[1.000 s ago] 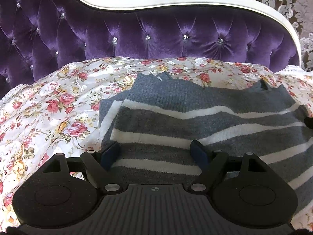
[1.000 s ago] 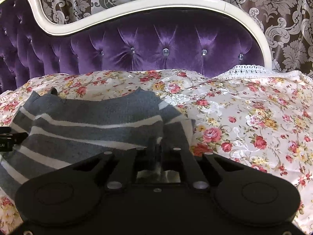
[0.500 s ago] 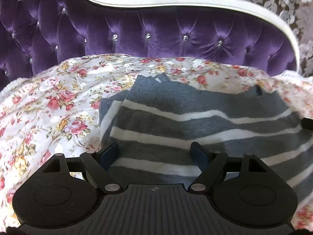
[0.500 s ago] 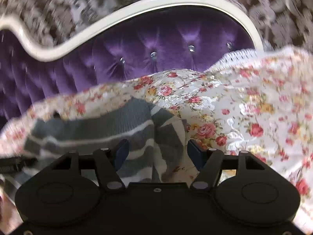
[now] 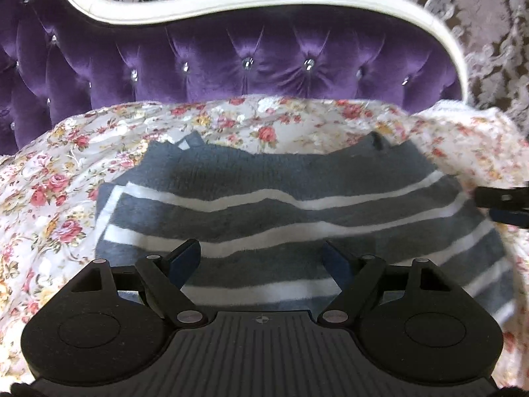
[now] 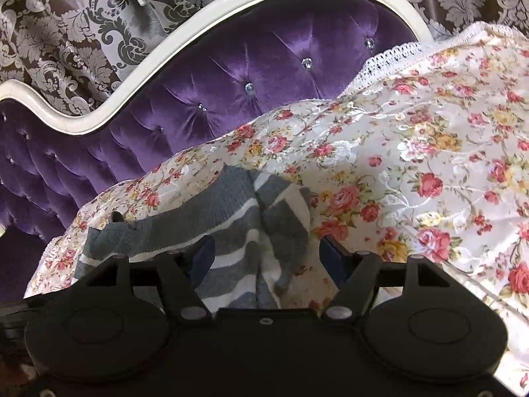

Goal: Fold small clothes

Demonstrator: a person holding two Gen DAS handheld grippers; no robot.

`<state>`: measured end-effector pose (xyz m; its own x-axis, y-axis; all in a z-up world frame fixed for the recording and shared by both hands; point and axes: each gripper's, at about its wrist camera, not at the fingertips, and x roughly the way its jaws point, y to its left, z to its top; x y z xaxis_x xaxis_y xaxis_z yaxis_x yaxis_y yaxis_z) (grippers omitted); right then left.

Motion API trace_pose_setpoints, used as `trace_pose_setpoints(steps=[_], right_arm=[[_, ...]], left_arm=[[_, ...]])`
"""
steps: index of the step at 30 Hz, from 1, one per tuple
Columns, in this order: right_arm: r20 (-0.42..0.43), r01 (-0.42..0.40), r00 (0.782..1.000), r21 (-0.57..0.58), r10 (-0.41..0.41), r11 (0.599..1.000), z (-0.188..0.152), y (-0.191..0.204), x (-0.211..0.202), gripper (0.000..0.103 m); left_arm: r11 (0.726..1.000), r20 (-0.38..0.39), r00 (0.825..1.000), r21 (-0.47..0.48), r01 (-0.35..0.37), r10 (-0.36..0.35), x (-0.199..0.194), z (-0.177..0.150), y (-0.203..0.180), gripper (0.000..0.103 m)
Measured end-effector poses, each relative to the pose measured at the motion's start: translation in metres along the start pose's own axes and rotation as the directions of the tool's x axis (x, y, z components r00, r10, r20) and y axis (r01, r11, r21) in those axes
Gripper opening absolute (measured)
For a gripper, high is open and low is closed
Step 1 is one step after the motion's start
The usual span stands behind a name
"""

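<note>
sweater [image 5: 297, 205] on bedspread [image 5: 66, 172], headboard [image 5: 231, 56] behind

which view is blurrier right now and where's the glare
Left wrist view: softer, with smear at the right edge around the right gripper and on the sweater. Right wrist view: sharper; glare on the shiny floral bedspread and the purple headboard.

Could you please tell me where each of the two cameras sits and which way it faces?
Left wrist: on the left gripper, looking down along open fingers at the grey white-striped knitted sweater; the right gripper shows at the right edge.
Right wrist: on the right gripper, tilted, open over the sweater's folded sleeve edge.
Shared: sweater, floral bedspread, purple tufted velvet headboard.
</note>
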<state>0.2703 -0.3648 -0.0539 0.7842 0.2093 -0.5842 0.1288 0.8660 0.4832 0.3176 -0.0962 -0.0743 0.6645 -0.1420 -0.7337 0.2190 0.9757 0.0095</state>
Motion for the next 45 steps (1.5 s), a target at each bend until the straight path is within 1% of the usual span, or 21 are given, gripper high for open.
trace_pose_setpoints(steps=[2, 5, 9, 11, 14, 16, 19, 23, 24, 27, 29, 31, 34, 37, 39, 40, 41, 42, 43, 44, 45], right_arm=[[-0.002, -0.005, 1.0, 0.01, 0.005, 1.0, 0.001, -0.003, -0.001, 0.073], [0.0, -0.01, 1.0, 0.028, 0.01, 1.0, 0.003, -0.006, -0.001, 0.073], [-0.01, -0.021, 1.0, 0.036, 0.021, 0.999, 0.003, -0.007, 0.0, 0.073], [-0.024, -0.041, 0.999, 0.05, 0.042, 0.998, 0.003, -0.009, 0.001, 0.073], [-0.063, -0.087, 0.993, 0.115, 0.095, 0.99, 0.001, -0.017, 0.005, 0.075], [-0.091, -0.119, 0.987, 0.173, 0.136, 0.978, -0.001, -0.024, 0.009, 0.079], [-0.092, -0.167, 0.977, 0.234, 0.193, 0.958, -0.005, -0.031, 0.011, 0.079], [-0.104, -0.269, 0.942, 0.338, 0.32, 0.902, -0.011, -0.035, 0.02, 0.081], [-0.1, -0.282, 0.937, 0.352, 0.336, 0.893, -0.012, -0.035, 0.022, 0.082], [-0.082, -0.308, 0.93, 0.358, 0.358, 0.882, -0.012, -0.032, 0.023, 0.088], [-0.06, -0.331, 0.925, 0.361, 0.376, 0.872, -0.013, -0.03, 0.025, 0.097], [-0.035, -0.343, 0.924, 0.361, 0.38, 0.867, -0.013, -0.025, 0.027, 0.103], [-0.021, -0.318, 0.937, 0.363, 0.349, 0.876, -0.013, -0.02, 0.03, 0.103], [-0.035, -0.311, 0.939, 0.336, 0.342, 0.889, -0.012, -0.015, 0.033, 0.103], [-0.056, -0.289, 0.946, 0.308, 0.32, 0.907, -0.012, -0.014, 0.033, 0.087], [-0.073, -0.272, 0.949, 0.303, 0.307, 0.913, -0.013, -0.014, 0.034, 0.067], [-0.09, -0.247, 0.954, 0.302, 0.286, 0.921, -0.014, -0.014, 0.036, 0.054], [-0.096, -0.224, 0.96, 0.293, 0.262, 0.929, -0.015, -0.014, 0.036, 0.049], [-0.1, -0.2, 0.967, 0.28, 0.236, 0.939, -0.015, -0.014, 0.036, 0.036], [-0.101, -0.187, 0.97, 0.271, 0.221, 0.944, -0.014, -0.015, 0.035, 0.033], [-0.099, -0.187, 0.971, 0.267, 0.22, 0.945, -0.014, -0.015, 0.034, 0.033]], left_arm=[[1.0, -0.013, 1.0, -0.016, -0.016, 0.016, 0.011, 0.002, 0.001, 0.081], [0.998, -0.007, 1.0, -0.063, -0.014, 0.014, 0.019, 0.006, 0.007, 0.085], [0.996, -0.005, 1.0, -0.087, -0.013, 0.012, 0.026, 0.015, 0.01, 0.085], [0.995, -0.009, 1.0, -0.104, -0.009, 0.009, 0.029, 0.018, 0.011, 0.085], [0.997, -0.022, 1.0, -0.072, -0.012, 0.011, 0.033, 0.016, 0.009, 0.087], [0.999, -0.022, 1.0, -0.045, -0.019, 0.018, 0.034, 0.015, 0.008, 0.089], [0.998, -0.031, 0.999, -0.054, -0.014, 0.013, 0.037, 0.016, 0.01, 0.091], [0.999, -0.03, 0.999, -0.05, -0.019, 0.017, 0.039, 0.016, 0.009, 0.094], [0.999, -0.028, 0.999, -0.05, -0.021, 0.02, 0.039, 0.015, 0.008, 0.094], [0.998, -0.02, 0.999, -0.052, -0.029, 0.028, 0.039, 0.014, 0.007, 0.095], [0.998, -0.019, 0.999, -0.054, -0.03, 0.029, 0.039, 0.014, 0.007, 0.095], [0.998, -0.019, 0.999, -0.056, -0.03, 0.029, 0.04, 0.015, 0.007, 0.095], [0.998, -0.017, 0.999, -0.057, -0.029, 0.028, 0.039, 0.014, 0.007, 0.095], [0.998, -0.016, 0.999, -0.06, -0.028, 0.027, 0.039, 0.014, 0.008, 0.095], [0.998, -0.015, 1.0, -0.064, -0.025, 0.024, 0.039, 0.014, 0.008, 0.095], [0.998, -0.014, 1.0, -0.066, -0.024, 0.023, 0.038, 0.015, 0.009, 0.095], [0.997, -0.014, 1.0, -0.07, -0.02, 0.019, 0.038, 0.015, 0.009, 0.095], [0.997, -0.015, 1.0, -0.075, -0.011, 0.01, 0.037, 0.016, 0.011, 0.094], [0.997, -0.018, 1.0, -0.082, 0.0, -0.002, 0.036, 0.017, 0.013, 0.093], [0.995, -0.022, 1.0, -0.096, 0.016, -0.018, 0.033, 0.018, 0.017, 0.092], [0.993, -0.024, 0.999, -0.11, 0.029, -0.032, 0.03, 0.019, 0.021, 0.092]])
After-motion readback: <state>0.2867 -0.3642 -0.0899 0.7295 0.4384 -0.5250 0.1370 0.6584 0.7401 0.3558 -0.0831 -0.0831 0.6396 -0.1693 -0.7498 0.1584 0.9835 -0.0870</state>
